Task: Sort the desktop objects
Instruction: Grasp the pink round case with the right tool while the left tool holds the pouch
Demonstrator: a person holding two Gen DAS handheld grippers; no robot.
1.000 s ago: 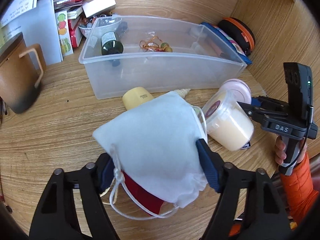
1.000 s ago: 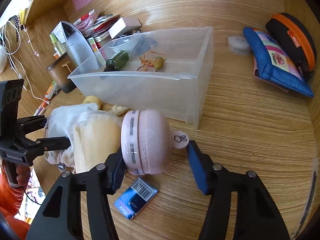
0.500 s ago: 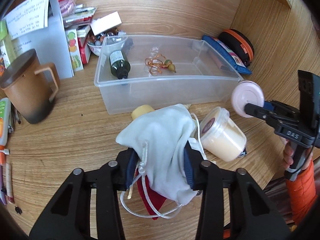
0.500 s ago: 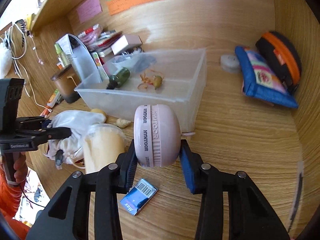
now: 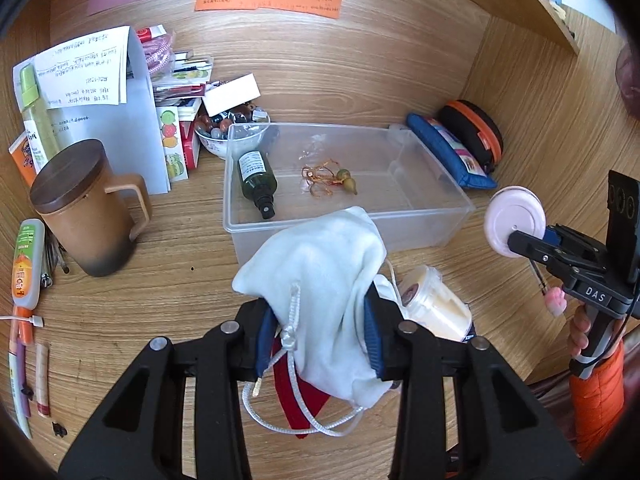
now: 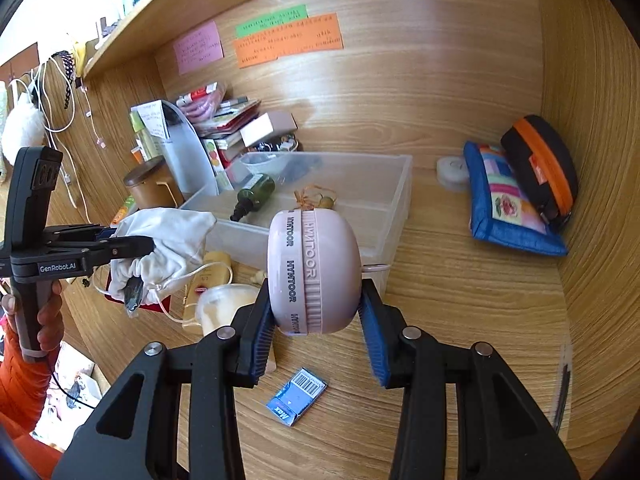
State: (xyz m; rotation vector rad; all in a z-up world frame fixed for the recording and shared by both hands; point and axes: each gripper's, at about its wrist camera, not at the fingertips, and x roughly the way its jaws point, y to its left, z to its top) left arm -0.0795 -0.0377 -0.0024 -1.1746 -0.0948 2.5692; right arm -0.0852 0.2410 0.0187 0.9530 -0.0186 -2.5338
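Okay, I've got the white drawstring pouch [image 5: 320,280] pinched in my left gripper [image 5: 320,344] and the pink round case [image 6: 314,270] clamped in my right gripper [image 6: 320,340], both lifted just short of the clear bin [image 5: 460,216]. Next I'd carry them over its near wall; beyond the green bottle [image 5: 258,182] and gourd charm [image 5: 346,180], its far right end lies open.
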